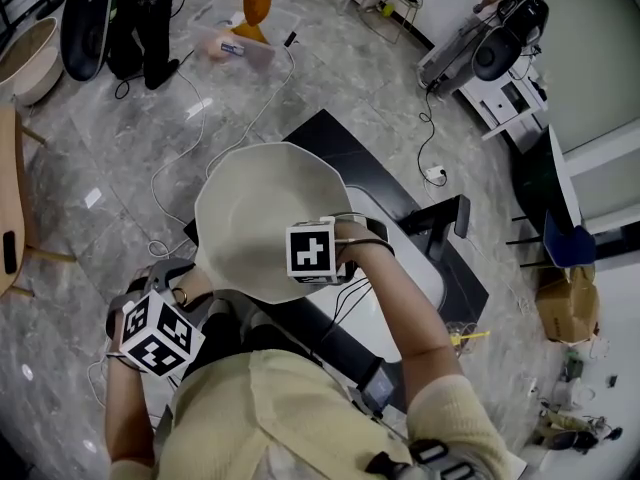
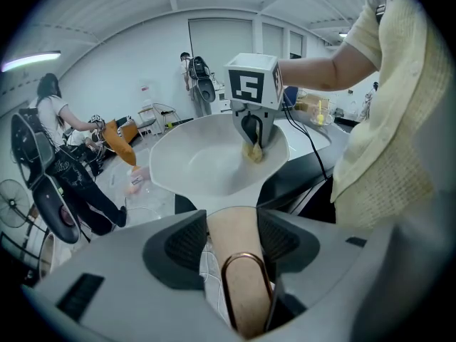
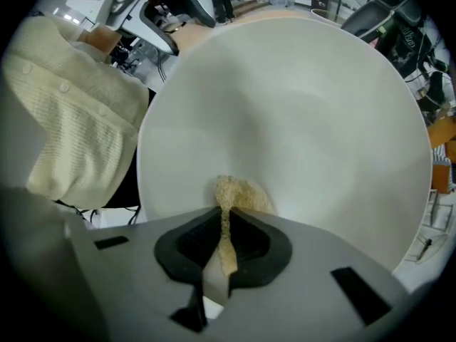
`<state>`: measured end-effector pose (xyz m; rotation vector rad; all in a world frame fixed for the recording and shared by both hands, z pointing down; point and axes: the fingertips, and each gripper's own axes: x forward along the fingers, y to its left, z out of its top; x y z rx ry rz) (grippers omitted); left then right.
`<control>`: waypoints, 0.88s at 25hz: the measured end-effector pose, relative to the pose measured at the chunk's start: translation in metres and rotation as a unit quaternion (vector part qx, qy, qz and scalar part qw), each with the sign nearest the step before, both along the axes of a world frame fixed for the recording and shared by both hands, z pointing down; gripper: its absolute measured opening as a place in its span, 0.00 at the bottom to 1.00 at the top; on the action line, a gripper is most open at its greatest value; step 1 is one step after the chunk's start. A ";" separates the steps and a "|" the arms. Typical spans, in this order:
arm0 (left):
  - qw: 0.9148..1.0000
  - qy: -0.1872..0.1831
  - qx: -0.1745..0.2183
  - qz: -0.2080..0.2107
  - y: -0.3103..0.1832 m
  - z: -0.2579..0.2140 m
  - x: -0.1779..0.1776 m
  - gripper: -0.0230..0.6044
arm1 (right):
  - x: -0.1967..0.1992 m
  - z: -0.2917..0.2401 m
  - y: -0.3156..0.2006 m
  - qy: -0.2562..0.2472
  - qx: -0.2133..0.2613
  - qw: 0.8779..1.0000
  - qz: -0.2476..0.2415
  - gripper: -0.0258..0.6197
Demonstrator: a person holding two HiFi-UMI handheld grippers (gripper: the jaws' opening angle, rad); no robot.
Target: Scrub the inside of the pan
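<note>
The right gripper (image 3: pixel 226 216) has its jaws pinched on a thin yellow sponge (image 3: pixel 239 191). One strip of the sponge is squeezed flat between the black pads, and the rest bulges out past the tips. That free end is pressed against the inner wall of the white pan (image 3: pixel 306 112), just inside the rim on the side nearest this gripper. From the left gripper view, the sponge sits on the far inner slope of the bowl, under the right gripper's marker cube (image 2: pixel 253 84).

The left gripper (image 2: pixel 231 223) has its jaws clamped on the pan's tan handle (image 2: pixel 231 230), one pad on each side. A copper-coloured ring (image 2: pixel 244 255) lies on the handle just behind the pads. The pan is held up in the air by this grip alone. It is tilted so its open face turns toward the right gripper.

In the head view the pan hangs in front of the person's chest. Its far rim is over the near corner of a black countertop (image 1: pixel 330 143), and its left side is over the grey marble floor (image 1: pixel 130 168). The person's bare right forearm (image 1: pixel 400 298) reaches in from the right, with a cream knitted sleeve (image 3: pixel 78 112) behind it.

A white cable (image 1: pixel 190 138) runs loose across the floor beyond the pan. Another person (image 2: pixel 53 112) stands well apart at the left of the room.
</note>
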<state>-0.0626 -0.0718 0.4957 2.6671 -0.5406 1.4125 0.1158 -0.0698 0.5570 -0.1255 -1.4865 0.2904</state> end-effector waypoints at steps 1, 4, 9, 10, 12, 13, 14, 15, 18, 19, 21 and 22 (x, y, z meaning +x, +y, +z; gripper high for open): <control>1.000 0.000 0.000 0.000 0.000 0.000 0.000 0.40 | 0.005 0.003 -0.004 0.014 0.010 1.000 -0.003 0.11; 1.000 0.002 0.000 -0.001 0.000 0.000 0.001 0.40 | 0.018 0.006 -0.020 0.052 0.048 0.997 -0.004 0.11; 1.000 0.006 -0.003 -0.005 0.000 0.000 -0.001 0.40 | 0.031 0.009 -0.053 0.094 0.126 0.988 -0.005 0.11; 1.000 0.007 -0.004 -0.005 0.000 0.000 -0.001 0.40 | 0.032 0.010 -0.060 0.099 0.144 0.985 -0.006 0.11; 1.000 0.008 -0.005 -0.005 0.000 0.000 -0.001 0.40 | 0.035 0.010 -0.075 0.107 0.181 0.978 -0.008 0.11; 1.000 0.008 -0.005 -0.005 0.000 0.000 -0.001 0.40 | 0.036 0.010 -0.082 0.110 0.199 0.974 -0.010 0.11; 1.000 0.007 -0.006 -0.004 0.000 0.000 -0.001 0.40 | 0.036 0.010 -0.090 0.112 0.215 0.970 -0.012 0.11; 1.000 0.007 -0.006 -0.004 0.000 0.000 -0.001 0.40 | 0.036 0.010 -0.097 0.113 0.232 0.966 -0.016 0.11; 1.000 0.009 -0.006 -0.005 0.000 0.000 -0.001 0.40 | 0.036 0.007 -0.120 0.113 0.285 0.952 -0.024 0.11; 1.000 0.011 -0.006 -0.006 0.000 0.000 -0.001 0.40 | 0.036 0.005 -0.127 0.113 0.303 0.946 -0.026 0.11; 1.000 0.014 -0.007 -0.010 -0.001 0.000 -0.001 0.40 | 0.034 0.002 -0.141 0.109 0.337 0.935 -0.029 0.11; 1.000 0.016 -0.008 -0.011 -0.001 0.000 -0.001 0.40 | 0.032 0.001 -0.147 0.105 0.353 0.929 -0.030 0.11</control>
